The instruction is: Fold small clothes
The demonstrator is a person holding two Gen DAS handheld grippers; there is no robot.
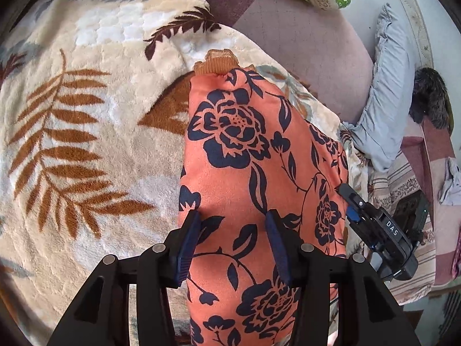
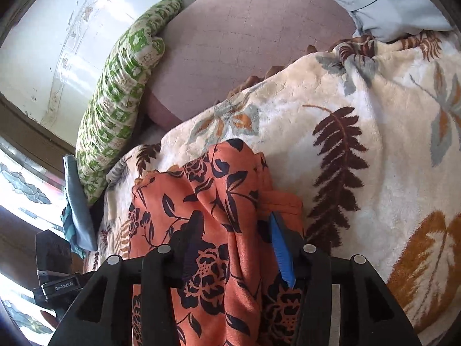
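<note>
Folding is under way on the garment [image 1: 259,150], an orange piece with dark flowers, lying long and narrow on the leaf-print blanket [image 1: 86,144] over the bed; its ribbed cuff [image 1: 217,62] points to 12 o'clock in the left view.

Left claw [image 1: 233,245]: fingers apart, straddling the cloth's near end, pads not visibly pinching. Right claw [image 2: 233,248]: fingers likewise apart, bunched folds between them; no firm clamp seen. In the left view it sits at 4 o'clock by the garment's right edge.

Judgement for the step:
- The right side is rumpled into ridges. Smooth it flat before any fold, or the creases get locked in.
- Each claw should take one layer edge, not a gathered handful.
- Lift both near corners together and carry them toward the cuff, keeping the edges parallel.
- Plush blanket grips cloth; lift clear instead of dragging.
</note>
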